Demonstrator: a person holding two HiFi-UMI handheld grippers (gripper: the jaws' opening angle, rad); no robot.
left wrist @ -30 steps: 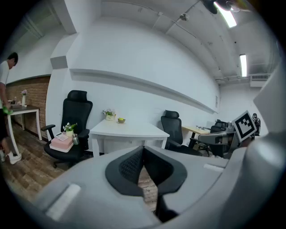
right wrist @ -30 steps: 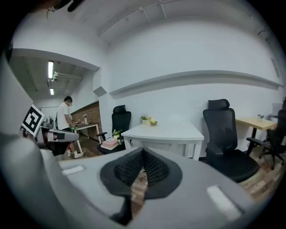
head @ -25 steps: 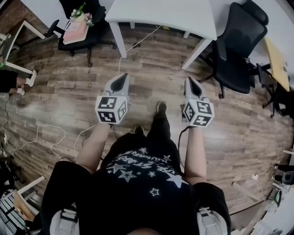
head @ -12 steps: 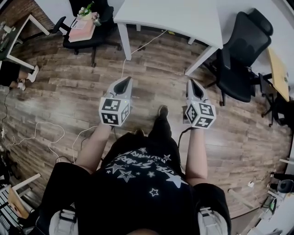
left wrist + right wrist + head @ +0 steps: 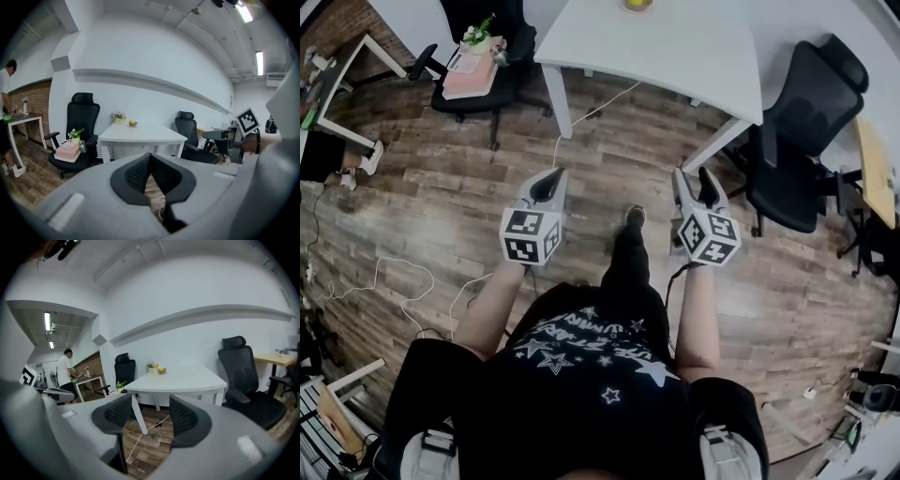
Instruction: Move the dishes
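Note:
A small bowl [image 5: 132,123] holding something yellow sits on the far side of a white table [image 5: 656,47], beside a little flower pot [image 5: 118,117]. The bowl [image 5: 162,371] and pot [image 5: 151,366] also show in the right gripper view. The bowl [image 5: 635,4] is cut by the top edge of the head view. Both grippers are held out over the wooden floor, well short of the table. My left gripper [image 5: 549,178] [image 5: 150,161] is shut with its pads touching and nothing between them. My right gripper [image 5: 694,180] [image 5: 151,416] is open and holds nothing.
A black office chair [image 5: 802,131] stands right of the table. Another chair [image 5: 473,56] at the left carries a pink box and small plants. A white cable [image 5: 572,122] runs across the floor under the table. A person [image 5: 65,369] stands at a desk far to the left.
The table has come closer and lower in the head view as the person steps forward. The right gripper's jaws have spread apart; the left stays shut.

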